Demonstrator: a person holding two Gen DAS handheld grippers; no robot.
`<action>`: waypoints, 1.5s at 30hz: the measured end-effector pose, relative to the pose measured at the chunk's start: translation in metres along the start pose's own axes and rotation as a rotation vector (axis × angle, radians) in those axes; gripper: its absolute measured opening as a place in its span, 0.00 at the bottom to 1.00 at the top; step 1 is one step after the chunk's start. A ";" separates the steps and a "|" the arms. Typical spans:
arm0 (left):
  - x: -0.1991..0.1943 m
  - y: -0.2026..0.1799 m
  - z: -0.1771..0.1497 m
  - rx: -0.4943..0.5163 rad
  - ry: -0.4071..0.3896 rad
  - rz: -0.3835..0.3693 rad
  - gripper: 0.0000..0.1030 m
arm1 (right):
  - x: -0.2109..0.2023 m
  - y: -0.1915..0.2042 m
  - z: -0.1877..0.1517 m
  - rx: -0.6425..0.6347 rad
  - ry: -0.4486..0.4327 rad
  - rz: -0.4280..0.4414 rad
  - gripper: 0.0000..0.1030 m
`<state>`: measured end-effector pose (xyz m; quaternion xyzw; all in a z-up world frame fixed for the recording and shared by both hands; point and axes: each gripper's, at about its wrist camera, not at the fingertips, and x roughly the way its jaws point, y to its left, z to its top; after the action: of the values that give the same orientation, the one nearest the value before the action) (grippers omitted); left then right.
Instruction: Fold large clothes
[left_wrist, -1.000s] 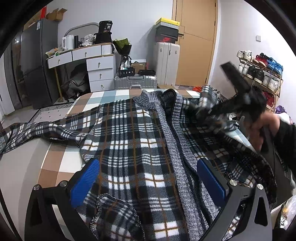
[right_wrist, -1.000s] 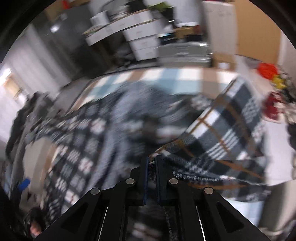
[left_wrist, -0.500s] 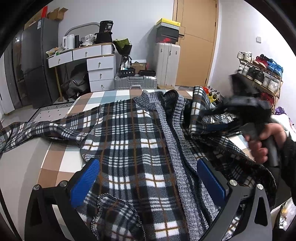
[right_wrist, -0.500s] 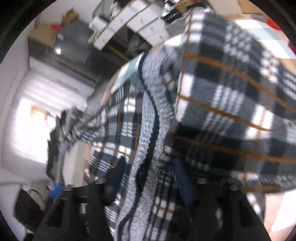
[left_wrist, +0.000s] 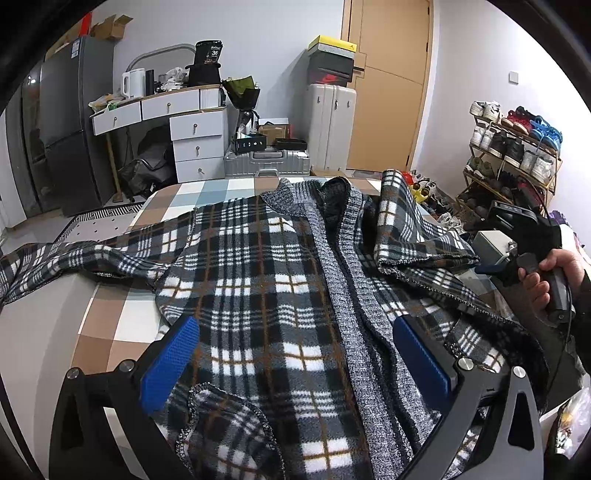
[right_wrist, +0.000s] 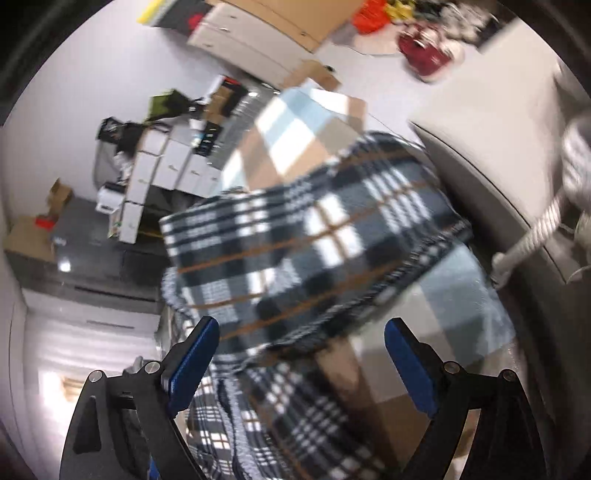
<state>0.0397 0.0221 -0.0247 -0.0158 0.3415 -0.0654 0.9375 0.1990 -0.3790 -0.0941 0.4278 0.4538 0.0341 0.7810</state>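
**Operator:** Report what has changed at the right gripper (right_wrist: 301, 365).

**Inspector:** A second ago its jaws were pinched tight on the plaid sleeve. They are now wide and opening further, and nothing is pressed between the pads. In the right wrist view the sleeve (right_wrist: 314, 236) lies free ahead of the jaws, at centre frame. That view is motion-blurred, so finer detail cannot be read.

**Operator:** Where does the sleeve lie now?

**Inspector:** In the left wrist view it is doubled inward across the right half of the plaid cardigan (left_wrist: 258, 280), with its cuff end at centre right of the frame. The person's hand (left_wrist: 550, 273) holds the right gripper's handle at the right edge, now clear of the cloth.

**Operator:** State of the left gripper (left_wrist: 295, 358)?

**Inspector:** Wide, both blue pads apart, unchanged over the last second. It hangs over the cardigan's lower front at the bottom of the frame and grips nothing.

**Operator:** Location of the garment overall?

**Inspector:** Spread front-up on the bed (left_wrist: 110, 332), grey knit placket running down centre frame. The other sleeve (left_wrist: 74, 258) trails out flat toward the left edge.

**Operator:** Meaning for the task?

**Inspector:** Judged from the layout, one sleeve fold is placed and released. The left-side sleeve remains unfolded and is the likely next item; the body folds follow.
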 end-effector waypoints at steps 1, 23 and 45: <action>0.000 0.000 0.000 -0.002 0.000 0.000 0.99 | 0.003 0.001 0.003 -0.011 0.002 -0.003 0.90; -0.006 0.009 0.002 -0.028 -0.009 -0.027 0.99 | -0.051 0.111 0.030 -0.497 -0.607 -0.513 0.06; -0.029 0.031 0.005 -0.057 -0.103 0.022 0.99 | -0.079 0.266 -0.021 -1.046 -0.900 -0.918 0.06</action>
<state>0.0250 0.0565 -0.0045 -0.0421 0.2947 -0.0444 0.9536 0.2268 -0.2322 0.1412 -0.2457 0.1529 -0.2557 0.9224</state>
